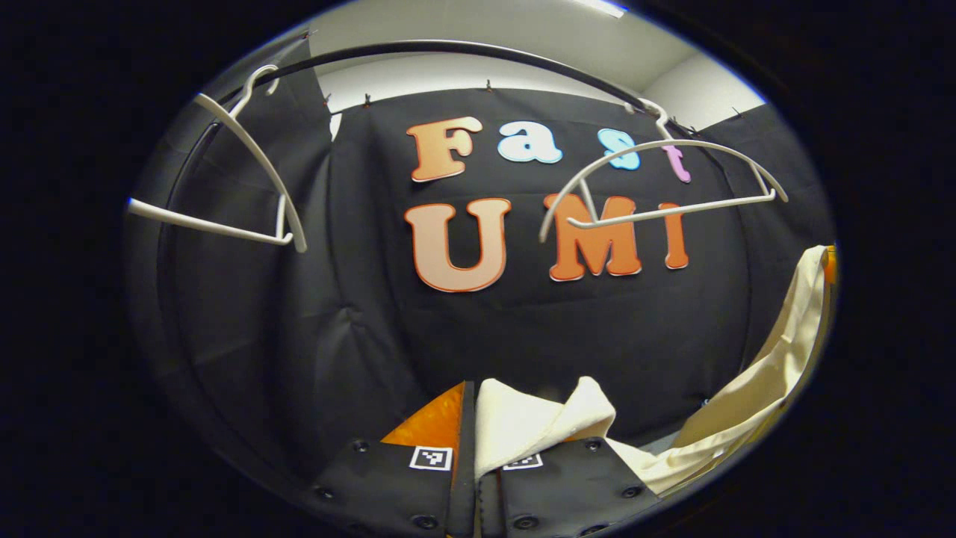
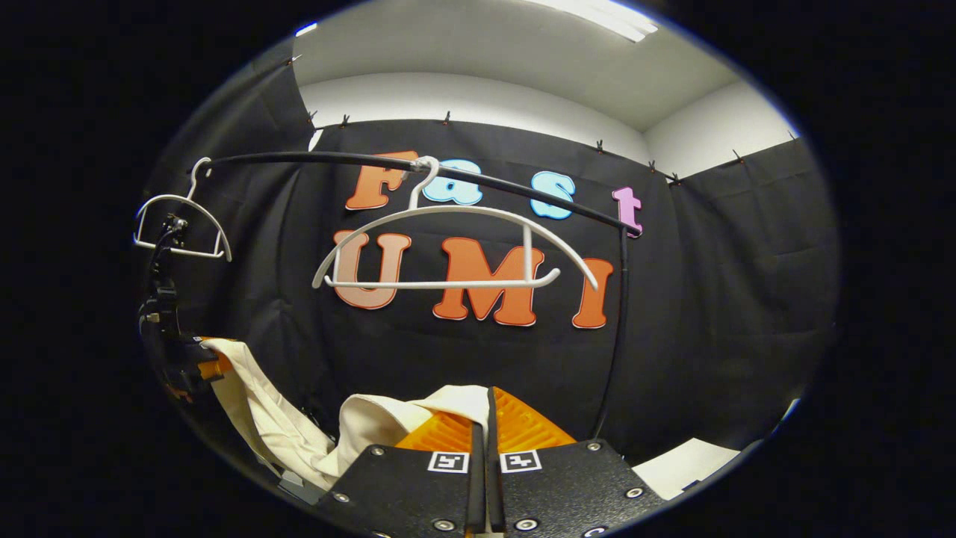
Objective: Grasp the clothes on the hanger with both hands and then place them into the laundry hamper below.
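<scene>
I have both sets of fingers clamped on the cream garment [image 1: 538,426], which sags lengthwise between left gripper [image 1: 474,448] and right gripper [image 2: 485,441], clear below the bare hanger [image 2: 448,254], hamper presumably beneath.

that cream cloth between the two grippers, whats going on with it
A person is holding a cream garment stretched between two handheld grippers. The left gripper is shut on one end of it and the right gripper on the other. It is already off its hanger: both white hangers on the black rail hang bare. The hamper below isn't visible, so the drop into it looks yet to come.
</scene>
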Tool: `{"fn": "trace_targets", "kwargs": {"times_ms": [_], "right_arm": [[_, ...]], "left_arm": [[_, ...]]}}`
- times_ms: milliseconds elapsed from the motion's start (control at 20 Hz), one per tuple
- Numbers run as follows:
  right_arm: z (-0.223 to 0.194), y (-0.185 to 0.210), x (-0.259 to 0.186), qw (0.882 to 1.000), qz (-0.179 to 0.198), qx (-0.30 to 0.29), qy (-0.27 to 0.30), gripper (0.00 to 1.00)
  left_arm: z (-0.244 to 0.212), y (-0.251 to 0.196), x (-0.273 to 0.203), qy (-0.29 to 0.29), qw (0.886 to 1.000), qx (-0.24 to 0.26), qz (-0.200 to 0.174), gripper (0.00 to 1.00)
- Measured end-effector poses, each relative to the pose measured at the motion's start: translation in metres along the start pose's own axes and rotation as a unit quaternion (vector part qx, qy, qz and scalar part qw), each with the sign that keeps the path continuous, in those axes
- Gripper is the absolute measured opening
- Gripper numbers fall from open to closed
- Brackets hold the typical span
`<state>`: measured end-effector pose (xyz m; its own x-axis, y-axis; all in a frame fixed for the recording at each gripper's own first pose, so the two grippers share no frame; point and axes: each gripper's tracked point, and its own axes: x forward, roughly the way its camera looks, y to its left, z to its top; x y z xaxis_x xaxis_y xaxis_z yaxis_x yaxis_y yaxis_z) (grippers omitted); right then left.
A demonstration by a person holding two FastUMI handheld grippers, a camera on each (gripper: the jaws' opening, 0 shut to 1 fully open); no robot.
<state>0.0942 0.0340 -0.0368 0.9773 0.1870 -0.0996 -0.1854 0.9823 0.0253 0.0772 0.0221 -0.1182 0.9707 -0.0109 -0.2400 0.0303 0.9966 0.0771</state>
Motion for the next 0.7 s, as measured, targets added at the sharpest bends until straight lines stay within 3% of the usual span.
{"fn": "trace_targets", "kwargs": {"times_ms": [150,300,700], "right_arm": [[-0.028,0.028,-0.002,0.999,0.021,0.015,0.026,0.01],[-0.075,0.047,-0.004,0.997,0.036,0.026,0.068,0.02],[-0.229,0.052,-0.04,0.973,0.031,0.055,0.222,0.02]], "left_arm": [[-0.006,-0.045,-0.014,0.021,0.998,-0.021,-0.054,0.12],[-0.031,-0.072,-0.017,0.046,0.995,-0.02,-0.083,0.12],[-0.145,-0.106,-0.045,0.179,0.977,-0.028,-0.111,0.12]]}}
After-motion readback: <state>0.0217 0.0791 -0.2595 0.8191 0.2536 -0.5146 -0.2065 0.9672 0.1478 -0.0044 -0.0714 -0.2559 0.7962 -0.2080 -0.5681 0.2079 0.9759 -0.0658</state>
